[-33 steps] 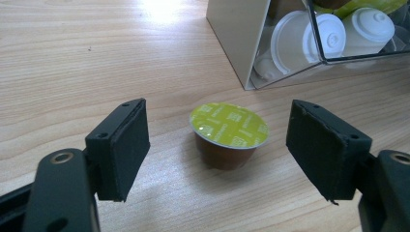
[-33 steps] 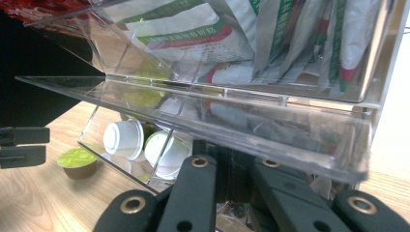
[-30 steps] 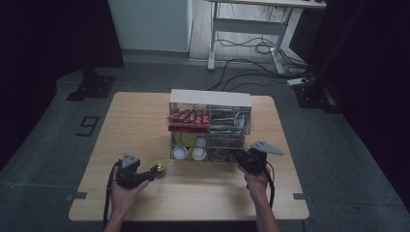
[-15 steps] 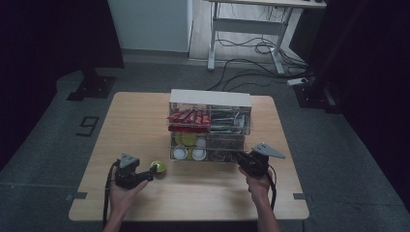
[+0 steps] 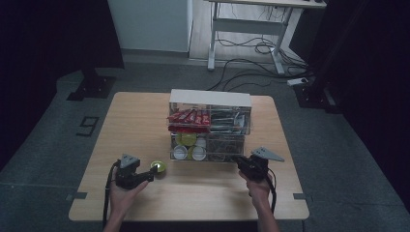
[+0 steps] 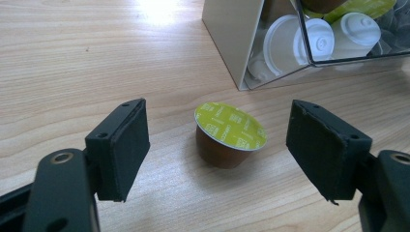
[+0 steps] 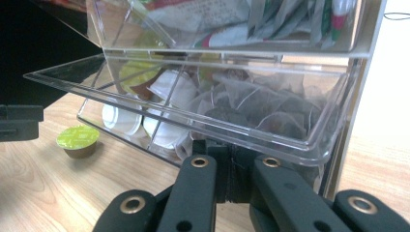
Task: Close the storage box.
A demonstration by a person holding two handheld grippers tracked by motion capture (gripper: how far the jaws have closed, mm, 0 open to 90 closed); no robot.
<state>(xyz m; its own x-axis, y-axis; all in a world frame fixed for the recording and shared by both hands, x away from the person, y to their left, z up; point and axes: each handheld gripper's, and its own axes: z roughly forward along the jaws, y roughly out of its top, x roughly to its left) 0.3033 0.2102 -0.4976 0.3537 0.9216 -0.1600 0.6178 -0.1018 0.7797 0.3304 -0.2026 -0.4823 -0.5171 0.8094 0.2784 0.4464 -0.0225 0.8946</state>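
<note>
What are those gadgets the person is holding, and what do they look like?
Two handheld black tools. Each claw has two flat, square black pads on arms with brass-ringed holes. A grey three-cornered plate tops each, and a black cable trails back.

Coffee capsule point(image 6: 227, 137): brown tapered cup, yellow-green foil lid with small printed markings. Stands upright, lid up and slightly tilted toward the camera in the left gripper view, alone on the wooden surface point(image 6: 96, 58), near the front left corner of the organizer.

Clear acrylic drawer point(image 7: 309, 140) of the organizer: lowest tier, tilted out toward the person, divided into compartments. White and yellow-green capsules point(image 7: 169, 87) at one side, tea bags point(image 7: 261, 111) at the other.
</note>
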